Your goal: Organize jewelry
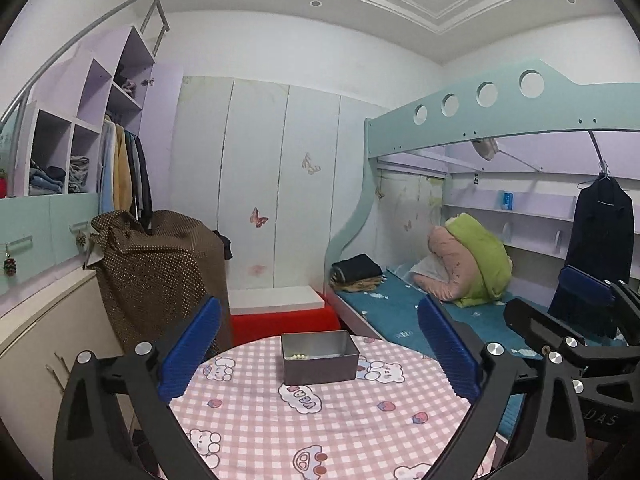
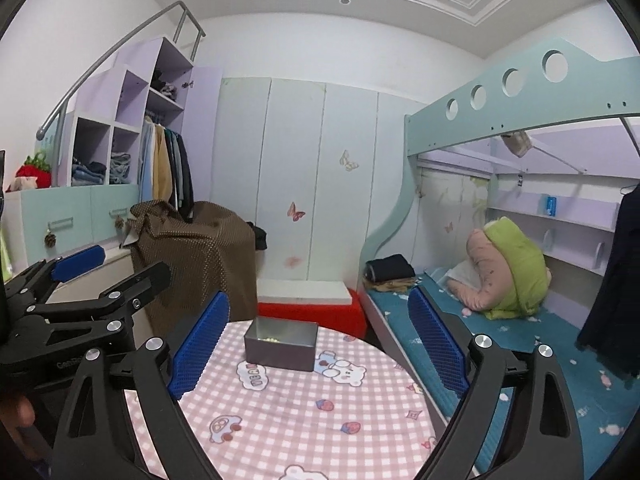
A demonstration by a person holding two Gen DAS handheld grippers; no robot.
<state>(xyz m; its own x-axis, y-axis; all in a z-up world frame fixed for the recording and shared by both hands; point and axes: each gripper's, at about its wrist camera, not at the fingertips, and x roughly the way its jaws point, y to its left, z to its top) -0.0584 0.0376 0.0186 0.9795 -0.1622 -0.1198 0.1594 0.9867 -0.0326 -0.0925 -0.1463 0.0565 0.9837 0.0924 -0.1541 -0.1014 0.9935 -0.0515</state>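
**Grey tin holds the beads, both grippers empty**

Grey and open-topped, the metal box (image 1: 319, 357) sits toward twelve o'clock on the round table (image 1: 320, 432), its pink checked cloth otherwise bare. A small string of pale beads (image 1: 298, 357) lies inside, at the box's nine o'clock corner, so the jewelry looks already stowed. The left gripper (image 1: 319, 350) and right gripper (image 2: 318, 348) both stand spread wide, nothing between their blue pads. Only the right wrist view shows a fingertip (image 2: 18, 414) at eight o'clock.
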